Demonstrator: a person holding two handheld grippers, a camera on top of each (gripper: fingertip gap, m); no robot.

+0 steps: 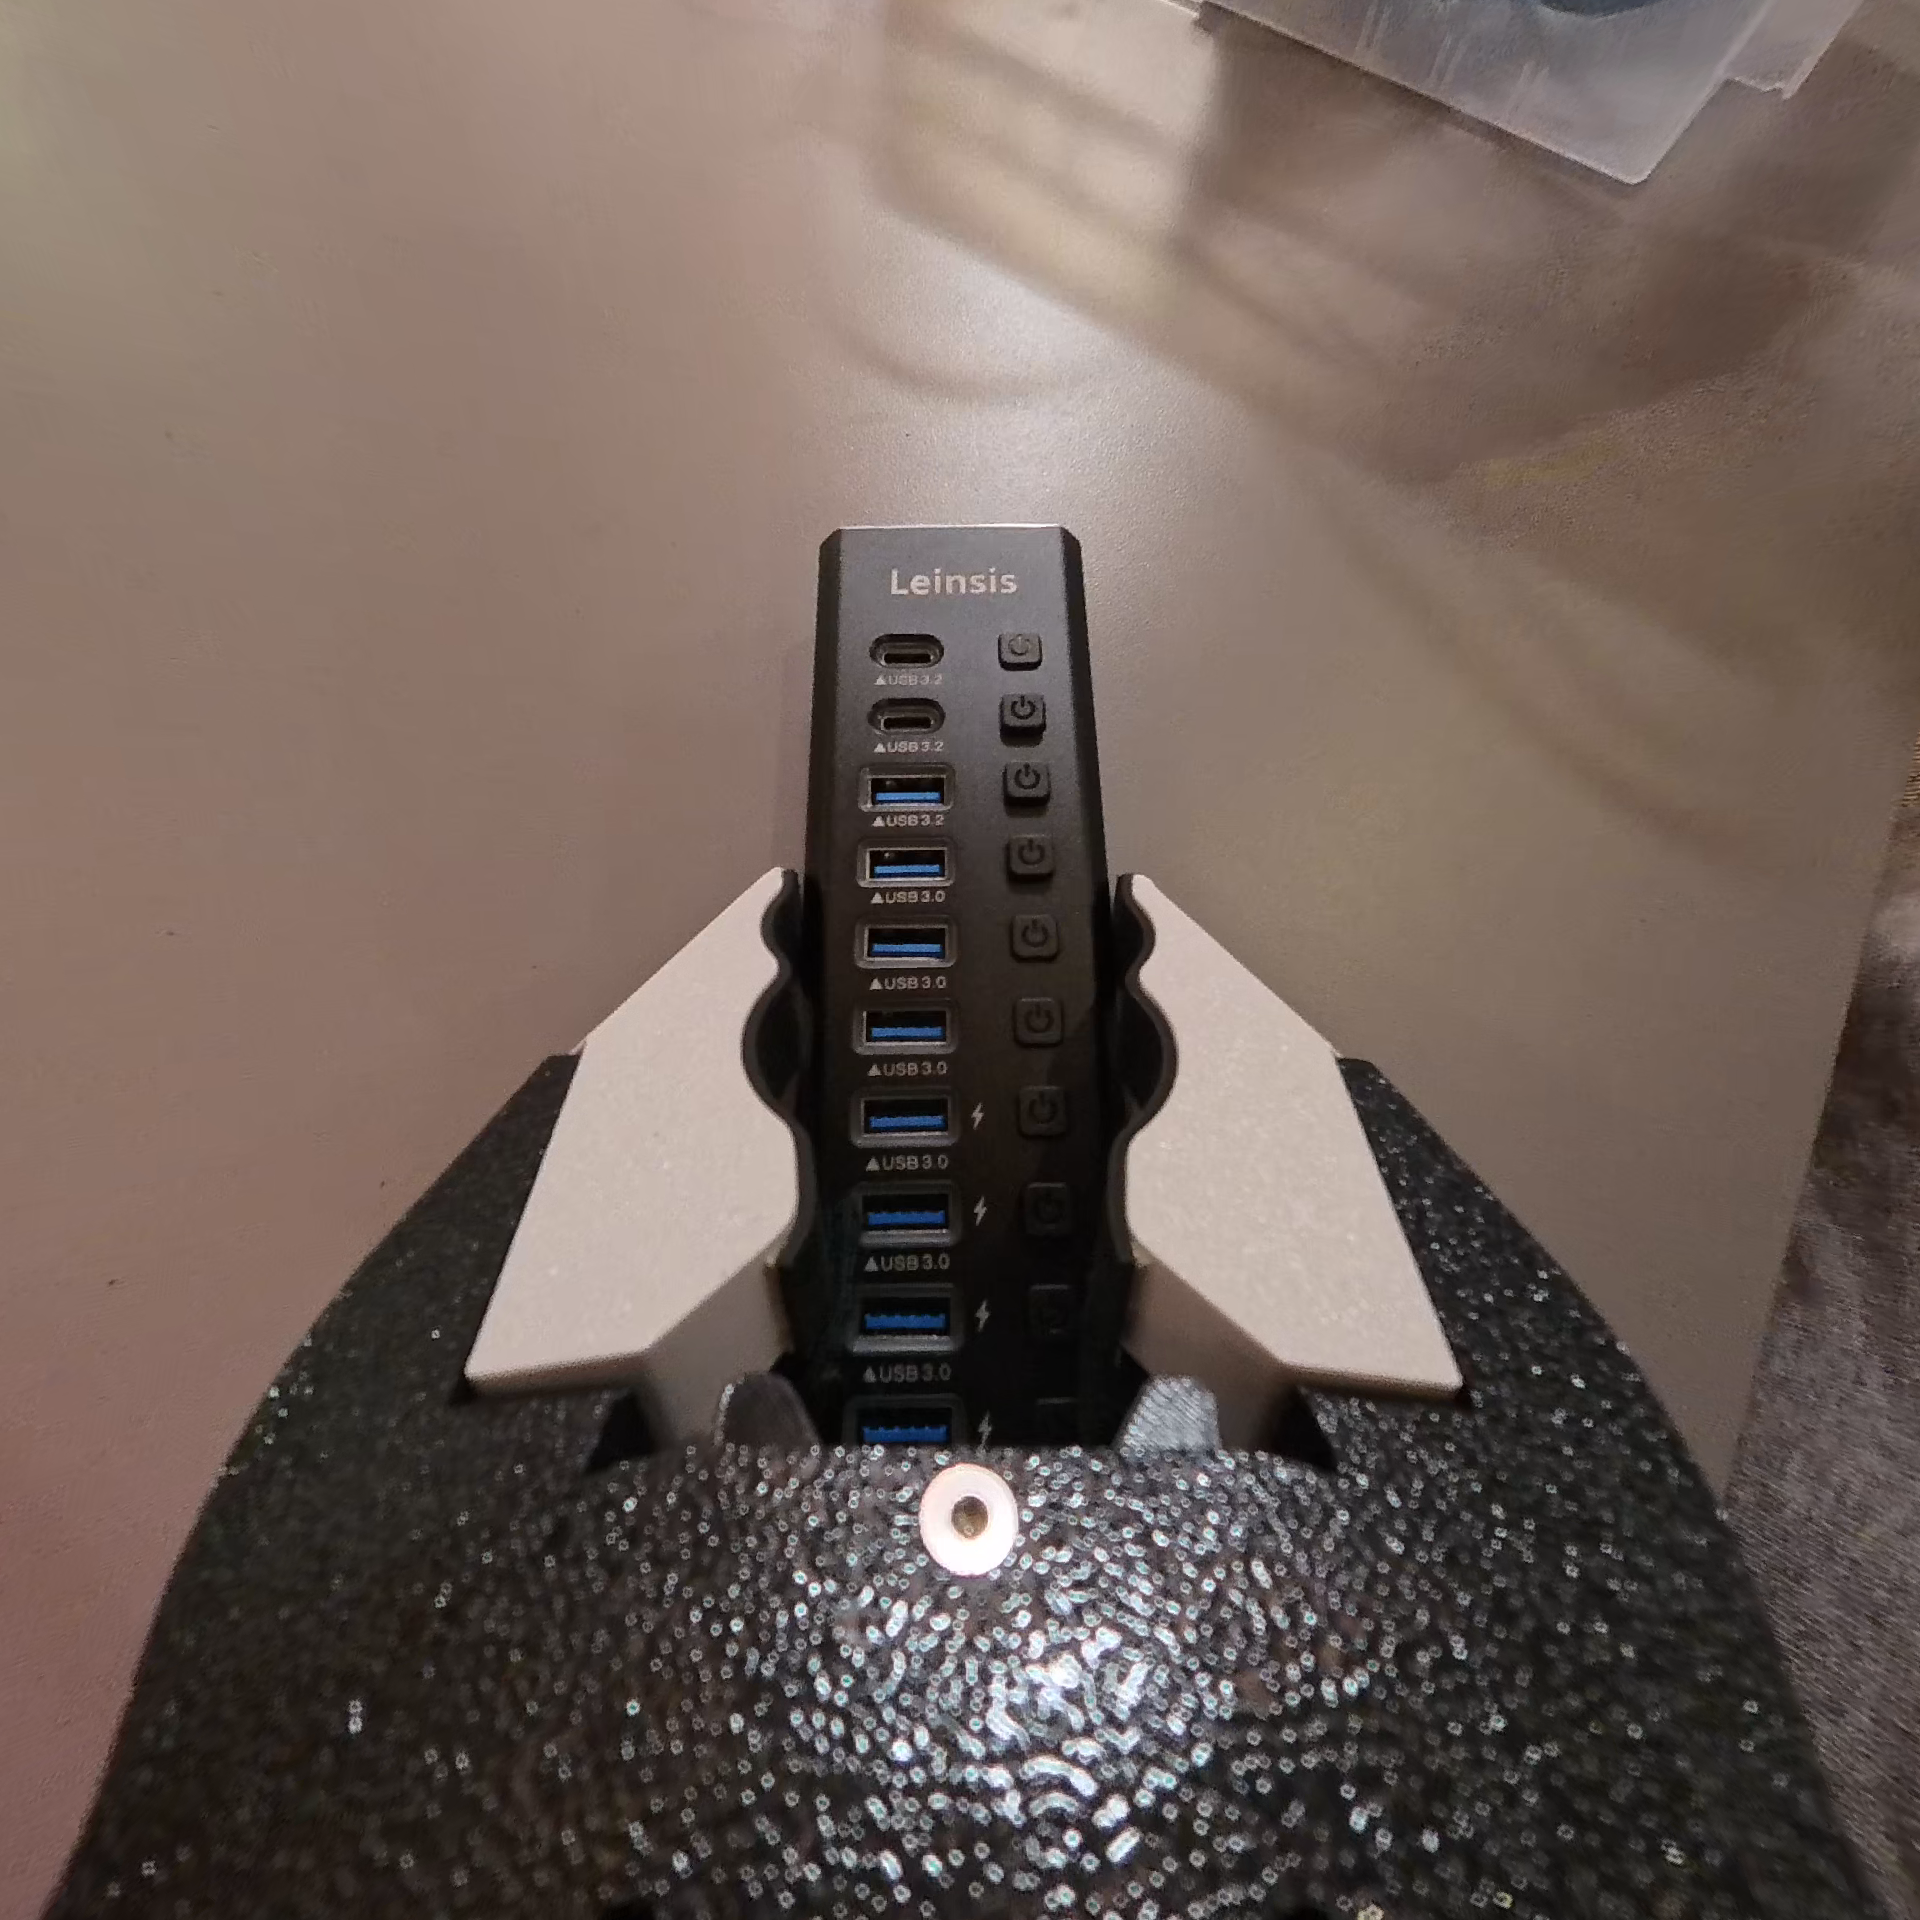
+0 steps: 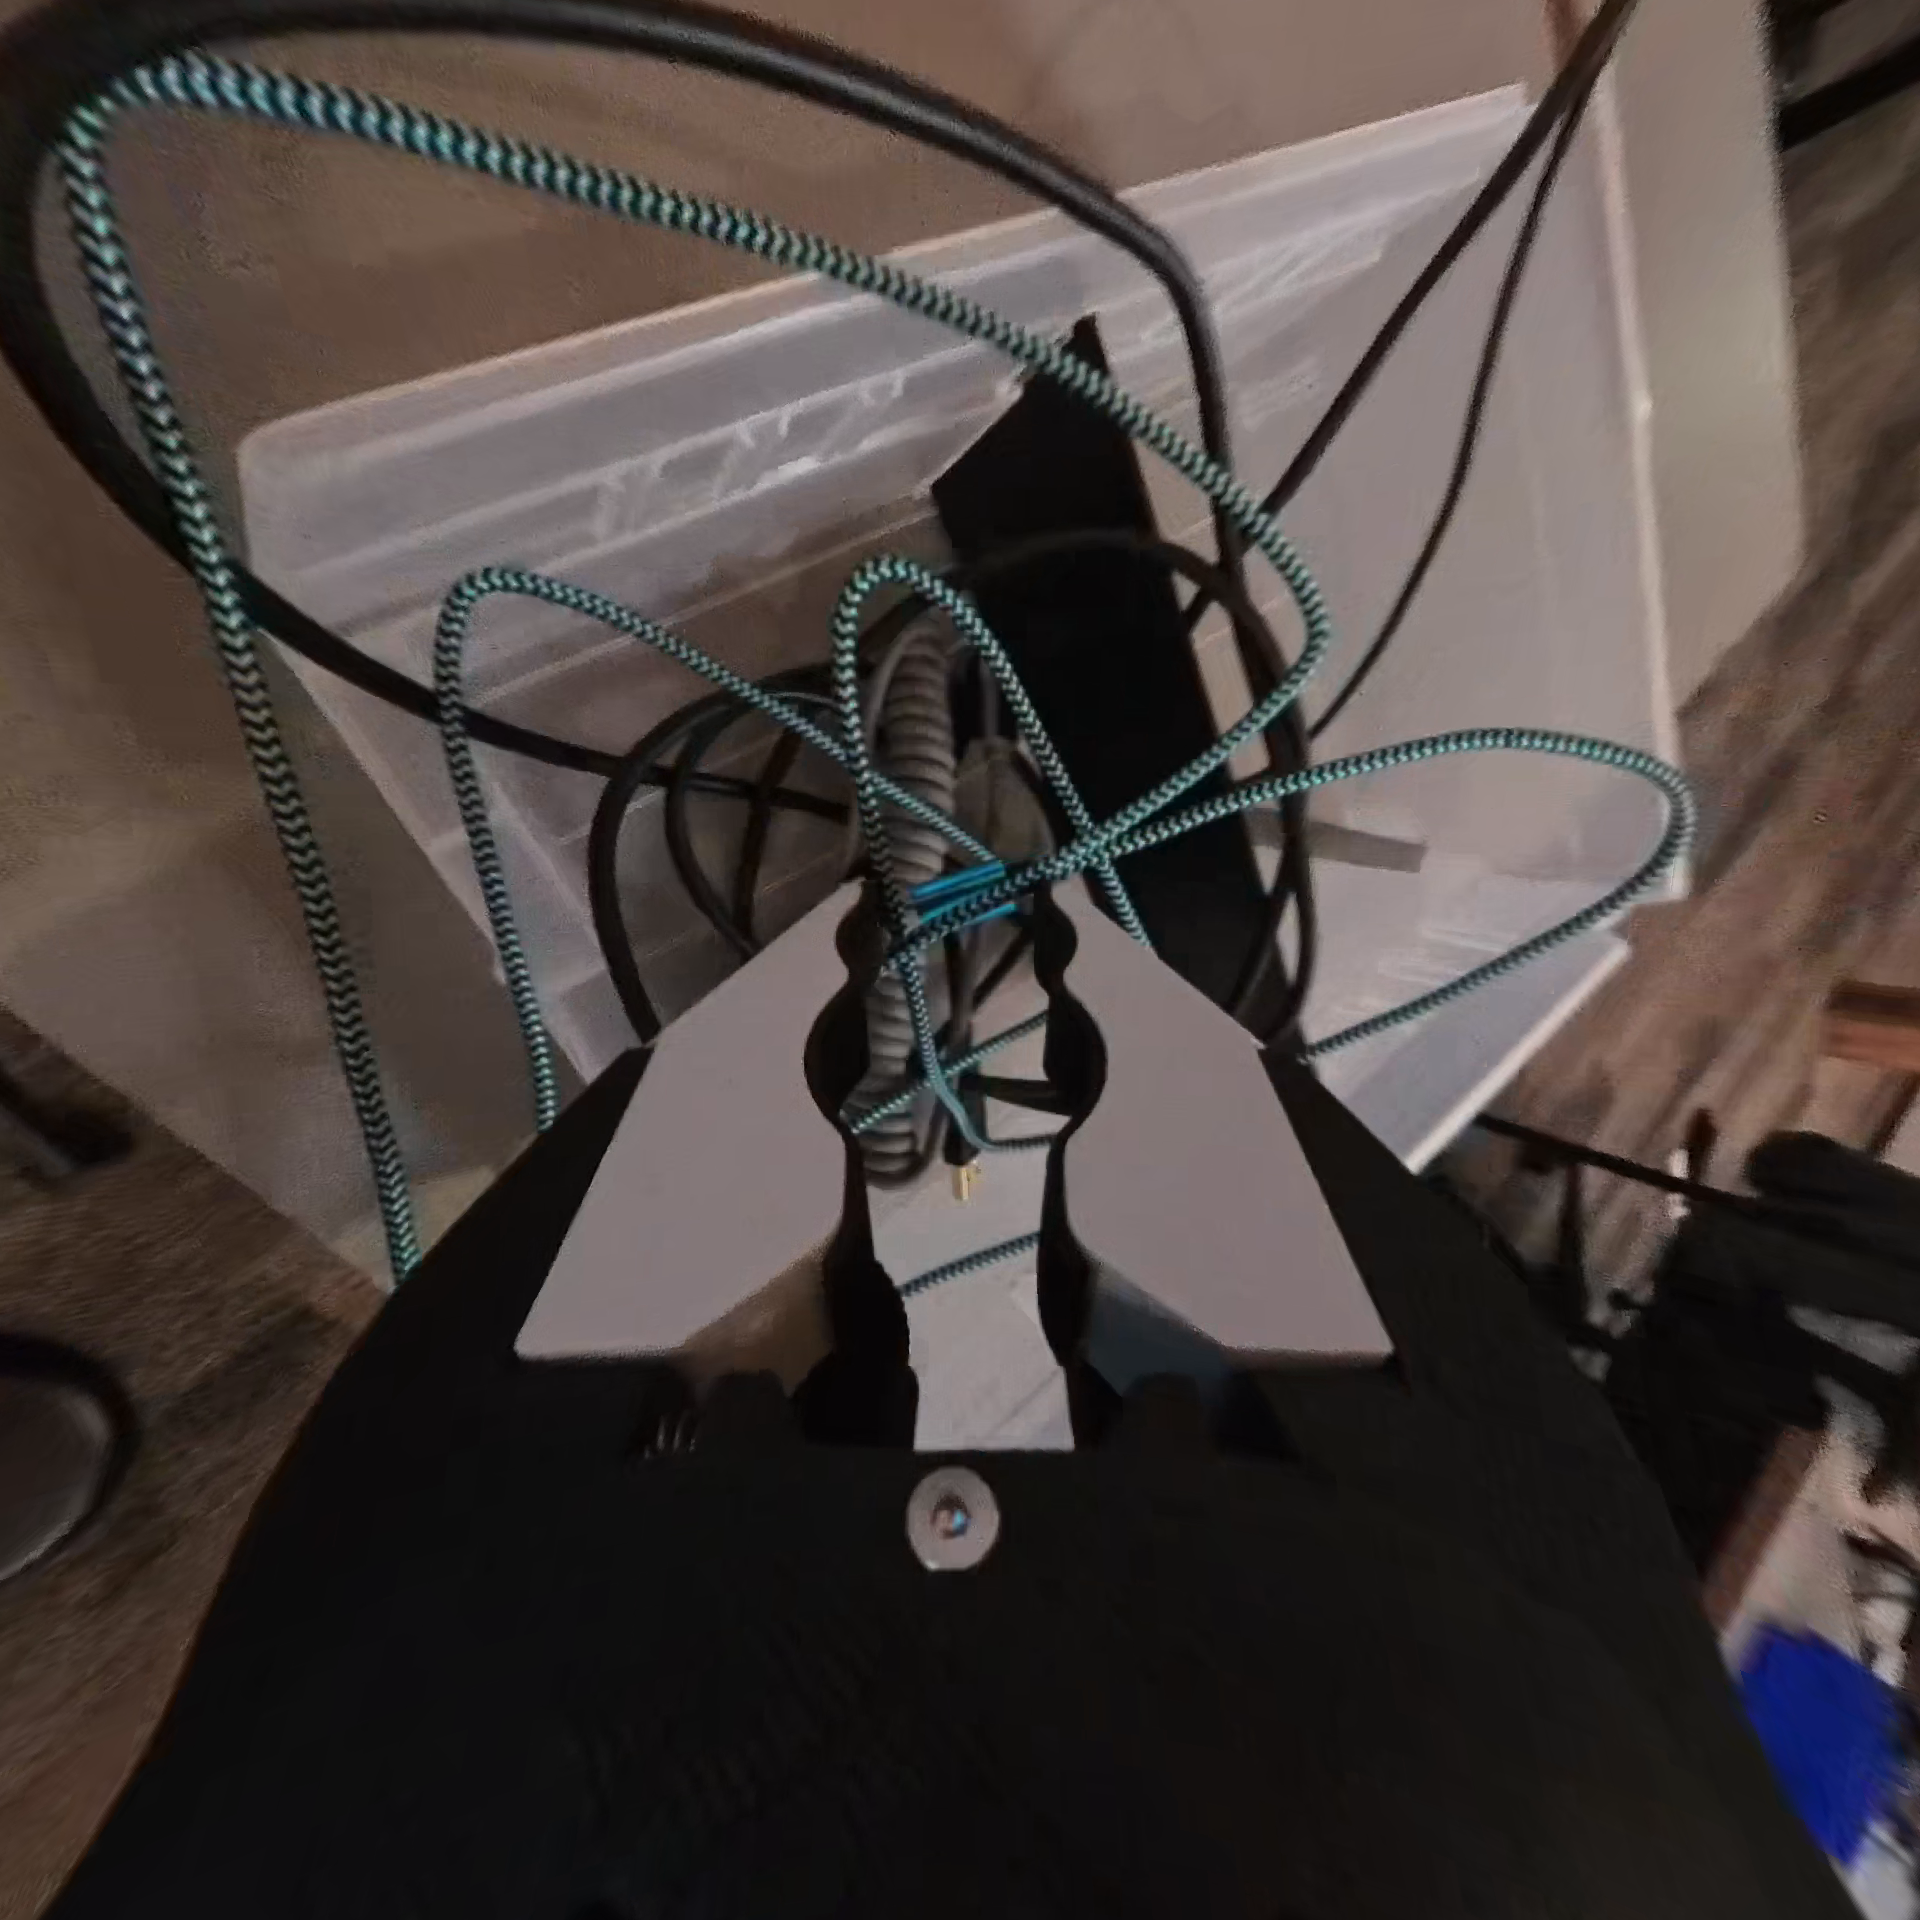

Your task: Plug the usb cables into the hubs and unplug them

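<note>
The left gripper (image 1: pixel 956 904) is filled by the black hub (image 1: pixel 951 935), so nothing passes between its fingers. The table (image 1: pixel 416 520) to the left of the hub and beyond it is bare and open. At the far right corner stands a clear plastic box (image 1: pixel 1558 73).

Before the right gripper (image 2: pixel 956 925) the way is crowded: loops of teal braided cable (image 2: pixel 644 613), black cables (image 2: pixel 623 852) and a grey coiled cord (image 2: pixel 914 748) lie tangled over a clear box (image 2: pixel 1455 520) and a black hub (image 2: pixel 1101 582). The gap between its fingers is crossed by teal cable.

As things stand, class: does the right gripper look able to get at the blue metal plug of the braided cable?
Probably yes: the right gripper is open, the blue plug at its fingertips, though braided loops crowd it.
</note>
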